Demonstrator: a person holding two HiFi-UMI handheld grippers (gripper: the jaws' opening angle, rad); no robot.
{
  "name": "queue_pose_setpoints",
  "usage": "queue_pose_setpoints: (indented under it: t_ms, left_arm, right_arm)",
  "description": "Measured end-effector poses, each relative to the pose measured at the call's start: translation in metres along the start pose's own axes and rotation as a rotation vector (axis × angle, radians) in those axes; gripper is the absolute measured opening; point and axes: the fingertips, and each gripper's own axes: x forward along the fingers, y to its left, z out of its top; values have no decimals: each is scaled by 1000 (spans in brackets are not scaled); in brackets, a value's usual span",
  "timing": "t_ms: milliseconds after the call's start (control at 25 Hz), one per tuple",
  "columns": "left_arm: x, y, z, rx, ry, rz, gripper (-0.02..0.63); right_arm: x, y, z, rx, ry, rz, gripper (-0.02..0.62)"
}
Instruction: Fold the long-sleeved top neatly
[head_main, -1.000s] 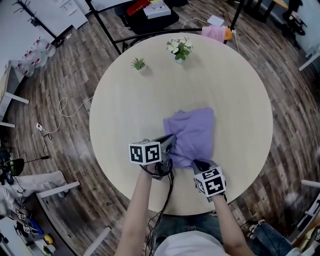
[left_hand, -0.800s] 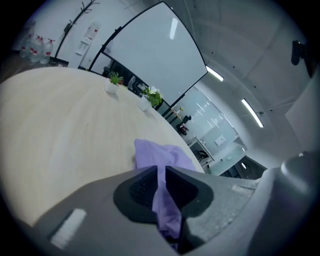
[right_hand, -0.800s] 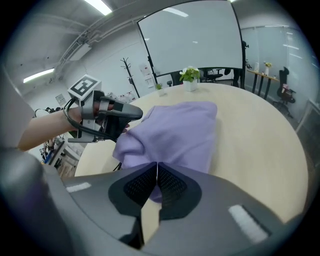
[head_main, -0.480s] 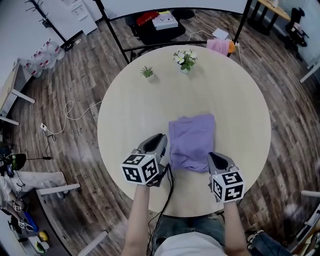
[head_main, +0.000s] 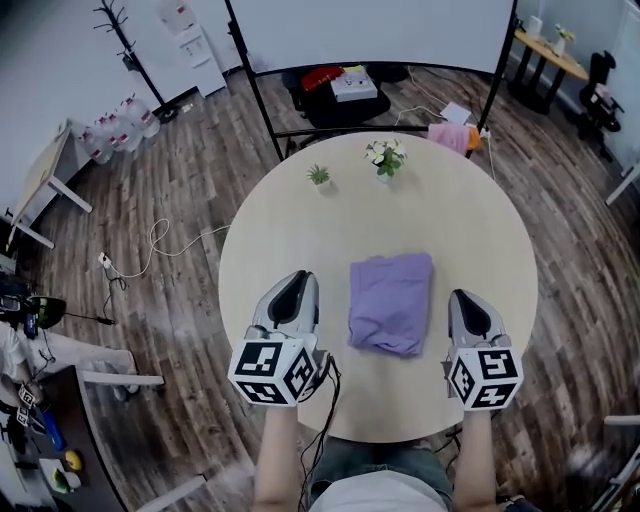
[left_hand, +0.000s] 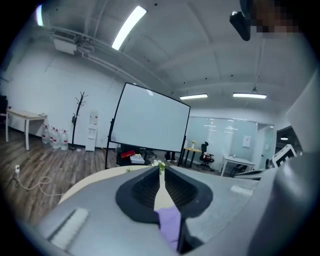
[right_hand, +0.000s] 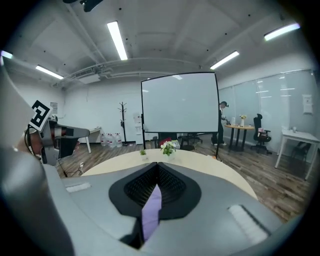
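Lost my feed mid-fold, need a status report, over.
Both shut, empty: left tool, right tool, flanking the purple top. Top folded, lying on the table. Nothing in the way; small plant and flowers at far edge.

This looks like an open-plan office or meeting space. A large free-standing projection screen (right_hand: 180, 102) stands behind a round table (head_main: 300, 230) on wood-plank flooring (head_main: 190, 180). Strip lights (right_hand: 118, 40) cross the ceiling. Glass partitions (right_hand: 250, 100) enclose desks (right_hand: 300, 135) and a swivel chair (right_hand: 260, 132). A coat stand (right_hand: 123, 122), water bottles (head_main: 115, 120) and what may be a water dispenser (head_main: 190, 45) line the wall.
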Motion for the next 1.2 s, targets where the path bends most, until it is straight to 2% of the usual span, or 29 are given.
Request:
queue_pose_setpoints:
  t_ms: [200, 640, 960, 1200]
  left_arm:
    - [-30, -6, 34, 99, -66, 85, 5]
    - [-84, -30, 77, 146, -209, 155, 2]
    - [-105, -49, 80, 192, -243, 188, 2]
    - [-111, -54, 84, 189, -263, 201, 2]
  right_arm:
    - [-22, -3, 42, -16, -121, -11, 26]
    - [-76, 6, 111, -64, -353, -32, 26]
    - [-101, 14, 118, -81, -411, -30, 26]
    - [-107, 14, 118, -93, -422, -19, 26]
